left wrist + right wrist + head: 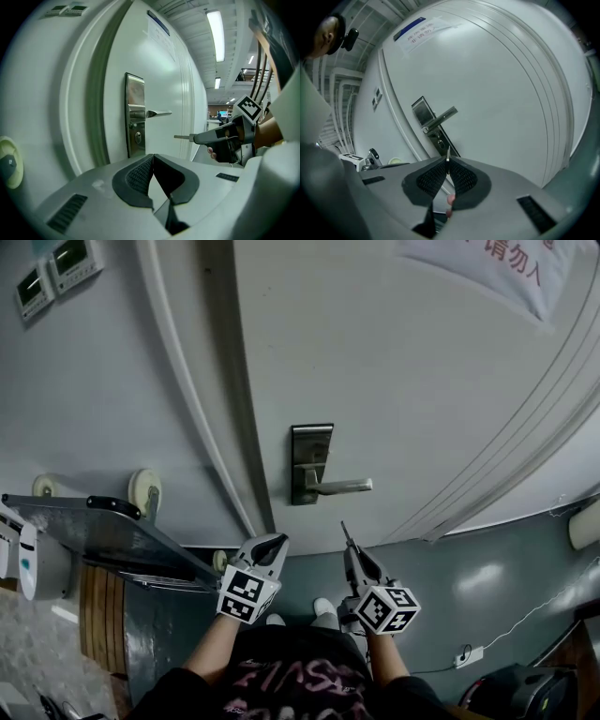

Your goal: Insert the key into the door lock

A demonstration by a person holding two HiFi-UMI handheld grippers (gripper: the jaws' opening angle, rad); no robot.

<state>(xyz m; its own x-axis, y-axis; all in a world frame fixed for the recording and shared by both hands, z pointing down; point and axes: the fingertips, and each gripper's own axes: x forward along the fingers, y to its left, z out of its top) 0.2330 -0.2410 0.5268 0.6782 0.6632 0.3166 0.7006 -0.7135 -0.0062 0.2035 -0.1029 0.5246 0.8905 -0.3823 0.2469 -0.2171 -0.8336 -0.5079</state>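
Nearest, down low: right claw [447,165] clamped on the key [448,154], blade poking out past the pads towards the door [394,381]. Left claw [152,161] just to its left, pads pressed together on nothing, idle. Farther off, on the metal lock plate [310,463]: lever handle [342,487] pointing right, keyhole [138,137] below it, empty. Key tip well apart from the keyhole, not yet lined up. Done, seemingly: key gripped and carried to the door. Left to do: aligning blade with keyhole, closing the gap, pushing in.
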